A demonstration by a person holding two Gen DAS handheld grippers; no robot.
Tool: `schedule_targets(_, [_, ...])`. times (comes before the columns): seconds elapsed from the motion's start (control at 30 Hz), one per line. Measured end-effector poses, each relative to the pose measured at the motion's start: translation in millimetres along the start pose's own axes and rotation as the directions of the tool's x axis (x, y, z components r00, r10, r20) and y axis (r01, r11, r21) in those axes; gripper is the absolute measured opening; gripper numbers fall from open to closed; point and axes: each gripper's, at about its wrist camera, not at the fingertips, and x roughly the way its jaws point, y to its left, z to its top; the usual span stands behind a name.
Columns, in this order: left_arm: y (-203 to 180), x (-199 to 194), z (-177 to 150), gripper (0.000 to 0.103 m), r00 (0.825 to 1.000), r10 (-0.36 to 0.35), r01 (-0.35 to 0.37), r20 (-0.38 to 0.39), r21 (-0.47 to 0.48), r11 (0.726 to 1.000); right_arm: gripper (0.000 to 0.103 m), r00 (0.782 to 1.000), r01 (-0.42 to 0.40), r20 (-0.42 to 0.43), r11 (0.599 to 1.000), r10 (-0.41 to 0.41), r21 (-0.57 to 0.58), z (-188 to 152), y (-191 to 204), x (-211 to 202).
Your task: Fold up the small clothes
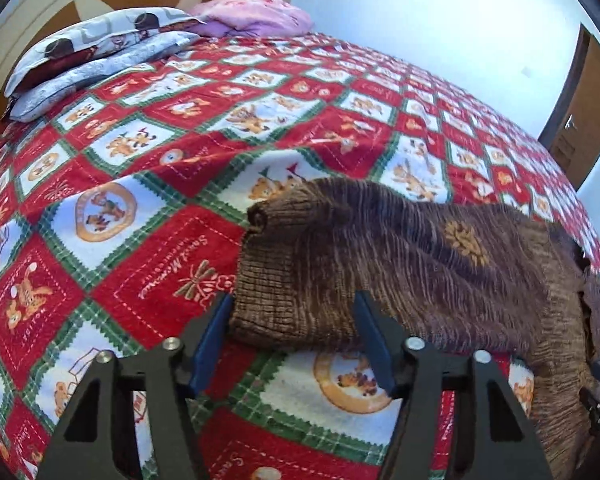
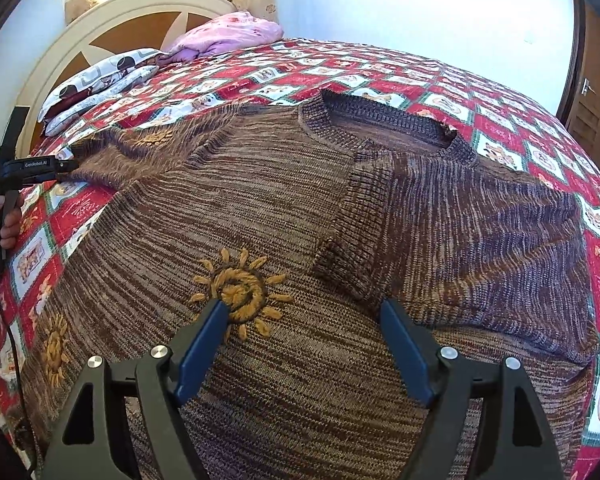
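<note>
Your left tool [image 1: 294, 314] has its blue fingers [image 1: 210, 340] set apart around the ribbed cuff of a sleeve [image 1: 360, 256]. The cuff end lies between them, and you cannot tell whether the pads press on it or only flank it. That sleeve stretches away toward 2 o'clock in the left wrist view, with a small yellow sun stitched on it.

Your right tool [image 2: 302, 316] stands wide open over the chest of the brown sweater [image 2: 260, 208] and holds nothing. Its left fingertip sits just beside the large embroidered sun [image 2: 240, 292], and its right fingertip sits near the cuff of the other sleeve [image 2: 460, 232], which is folded across the body of the sweater.

The sweater lies spread flat on the bed, on a red, white and green quilt [image 1: 140, 184], with its neck opening toward 1 o'clock in the right wrist view. At 9 o'clock in that view your hand [image 2: 4, 220] grips the left tool's handle at the end of the outstretched sleeve. Patterned pillows [image 2: 100, 80] and a pink bundle [image 2: 228, 32] lie at 11 o'clock against the headboard [image 2: 140, 12].
</note>
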Motion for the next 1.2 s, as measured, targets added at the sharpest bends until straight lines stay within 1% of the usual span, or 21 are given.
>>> schedule_targets(0.03, [0, 0, 0, 0.034, 1.000, -0.013, 0.013, 0.001, -0.001, 1.000, 0.080, 1.000, 0.002, 0.001, 1.000, -0.002, 0.001, 0, 0, 0])
schedule_targets(0.07, [1, 1, 1, 0.028, 1.000, -0.025, 0.025, -0.002, 0.000, 1.000, 0.080, 1.000, 0.005, 0.002, 1.000, -0.005, 0.002, 0, 1, 0])
schedule_targets(0.1, [1, 1, 1, 0.013, 0.999, -0.038, 0.038, 0.000, 0.001, 0.999, 0.080, 1.000, 0.005, 0.003, 1.000, -0.005, 0.004, 0, 1, -1])
schedule_targets(0.13, [0, -1, 1, 0.013, 0.998, -0.057, 0.057, 0.007, 0.003, 0.998, 0.080, 1.000, 0.004, 0.003, 1.000, -0.004, 0.007, -1, 0, -1])
schedule_targets(0.2, [0, -7, 0, 0.013, 0.997, -0.068, 0.068, 0.025, 0.002, 0.998, 0.080, 1.000, 0.001, 0.005, 1.000, -0.001, 0.014, -2, -1, -3])
schedule_targets(0.27, [2, -15, 1, 0.012, 0.994, -0.102, 0.104, 0.044, -0.029, 0.994, 0.080, 1.000, -0.008, 0.010, 1.000, 0.008, 0.024, -4, -2, -6])
schedule_targets(0.4, [2, -31, 10, 0.012, 0.987, -0.129, 0.133, 0.093, -0.037, 0.990, 0.080, 0.999, -0.031, 0.023, 0.998, 0.030, 0.049, -6, -7, -11])
schedule_targets(0.53, [-4, -52, 21, 0.012, 0.973, -0.186, 0.195, 0.133, -0.055, 0.979, 0.080, 0.997, -0.065, 0.050, 0.994, 0.061, 0.092, -6, -13, -20])
schedule_targets(0.73, [-23, -71, 33, 0.011, 0.953, -0.249, 0.261, 0.171, -0.050, 0.964, 0.080, 0.990, -0.105, 0.105, 0.988, 0.094, 0.111, -4, -17, -34])
schedule_targets(0.83, [-34, -75, 35, 0.011, 0.947, -0.269, 0.278, 0.175, -0.029, 0.960, 0.080, 0.987, -0.113, 0.125, 0.987, 0.098, 0.116, -4, -19, -40])
schedule_targets(1.1, [-56, -82, 38, 0.010, 0.940, -0.290, 0.294, 0.180, 0.005, 0.956, 0.080, 0.981, -0.124, 0.169, 0.980, 0.098, 0.153, -5, -31, -57])
schedule_targets(1.2, [-68, -91, 41, 0.010, 0.932, -0.311, 0.313, 0.189, 0.018, 0.950, 0.080, 0.978, -0.131, 0.181, 0.978, 0.101, 0.161, -5, -33, -63])
